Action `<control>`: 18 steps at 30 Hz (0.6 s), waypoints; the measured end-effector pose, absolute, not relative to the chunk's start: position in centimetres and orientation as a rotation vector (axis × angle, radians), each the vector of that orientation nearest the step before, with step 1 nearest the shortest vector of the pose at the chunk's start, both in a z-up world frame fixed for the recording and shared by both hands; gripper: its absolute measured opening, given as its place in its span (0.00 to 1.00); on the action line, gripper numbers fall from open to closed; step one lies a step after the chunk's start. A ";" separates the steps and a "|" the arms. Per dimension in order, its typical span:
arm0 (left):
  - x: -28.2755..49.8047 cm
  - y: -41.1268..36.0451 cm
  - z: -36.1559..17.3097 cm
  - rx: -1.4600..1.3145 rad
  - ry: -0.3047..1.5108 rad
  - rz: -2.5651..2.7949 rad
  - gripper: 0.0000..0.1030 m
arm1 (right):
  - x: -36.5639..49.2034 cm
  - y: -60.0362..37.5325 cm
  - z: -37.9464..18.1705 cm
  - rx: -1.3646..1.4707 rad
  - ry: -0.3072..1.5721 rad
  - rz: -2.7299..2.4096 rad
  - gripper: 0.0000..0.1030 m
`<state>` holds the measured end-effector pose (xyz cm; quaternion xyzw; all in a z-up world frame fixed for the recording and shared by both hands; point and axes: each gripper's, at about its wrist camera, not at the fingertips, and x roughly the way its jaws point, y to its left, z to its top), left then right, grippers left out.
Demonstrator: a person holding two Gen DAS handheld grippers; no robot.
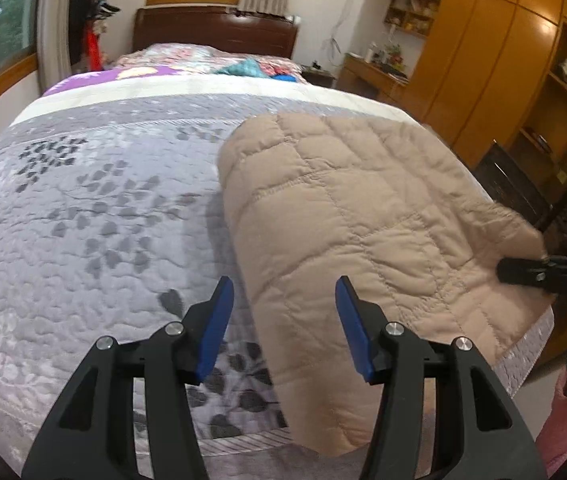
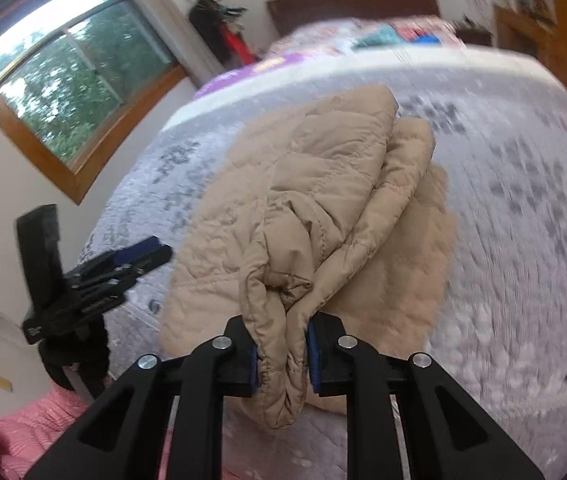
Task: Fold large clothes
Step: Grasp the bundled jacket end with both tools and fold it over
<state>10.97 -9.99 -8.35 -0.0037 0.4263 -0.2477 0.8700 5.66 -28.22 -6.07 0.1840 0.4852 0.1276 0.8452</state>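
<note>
Now, right tool [image 2: 281,354]: pinches a bunched edge of the coat [image 2: 315,208].
Left tool [image 1: 283,320]: wide apart, holds nothing, just beside the coat.
Coat place: partly folded on the bed [image 1: 83,208], near its edge.
Risk: thick slippery fabric may slide out; layers may unfold.

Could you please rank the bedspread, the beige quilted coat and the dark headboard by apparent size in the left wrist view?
1. bedspread
2. beige quilted coat
3. dark headboard, though it stands farthest away, so it looks smaller.
</note>
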 end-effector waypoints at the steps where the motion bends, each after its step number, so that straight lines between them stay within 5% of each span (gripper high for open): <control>1: 11.0 -10.3 -8.6 -0.006 0.901 -0.523 0.51 | 5.7 -29.0 -7.3 0.411 1.045 0.255 0.18; 18: 11.9 -13.0 -13.7 0.038 0.982 -0.552 0.55 | 6.0 -32.1 -16.0 0.589 1.120 0.269 0.19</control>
